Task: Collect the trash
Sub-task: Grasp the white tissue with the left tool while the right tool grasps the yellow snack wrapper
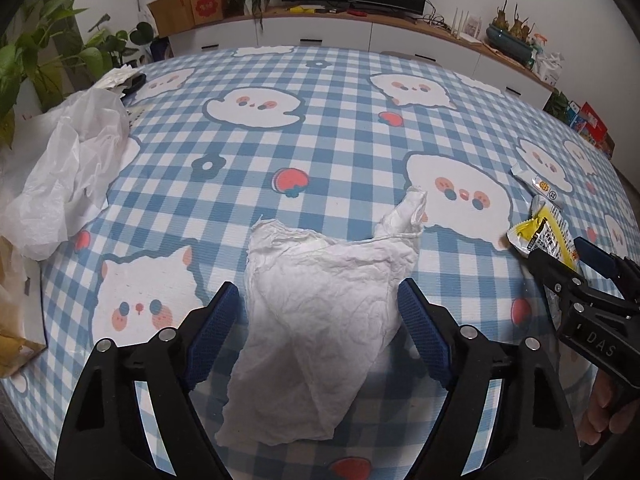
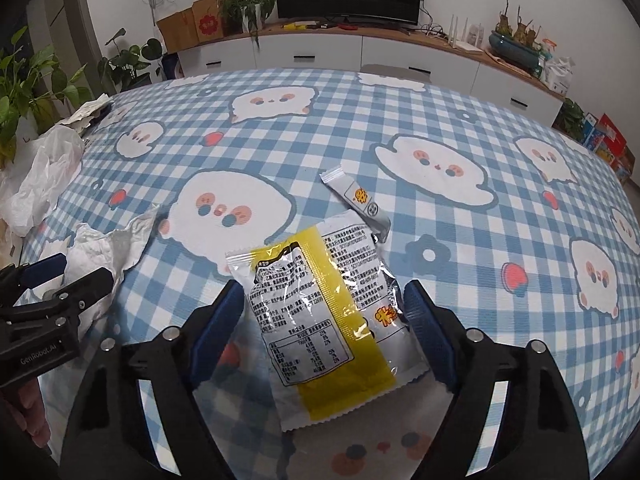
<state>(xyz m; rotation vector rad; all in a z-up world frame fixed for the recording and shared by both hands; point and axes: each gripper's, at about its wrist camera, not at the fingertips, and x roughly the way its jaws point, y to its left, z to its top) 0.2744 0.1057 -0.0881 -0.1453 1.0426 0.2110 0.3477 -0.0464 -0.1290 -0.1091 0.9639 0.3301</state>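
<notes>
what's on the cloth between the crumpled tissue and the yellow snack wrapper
Nothing: in the right wrist view only bare checked tablecloth separates the tissue from the wrapper.

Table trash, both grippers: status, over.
Left gripper open, straddling crumpled white tissue. Right gripper open around yellow-and-silver snack wrapper. Small silver sachet loose beyond. Nothing blocking.

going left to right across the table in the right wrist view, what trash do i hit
white plastic bag → crumpled tissue, beside the left tongs → yellow snack wrapper between the right tongs → small silver sachet, a little farther back
</notes>
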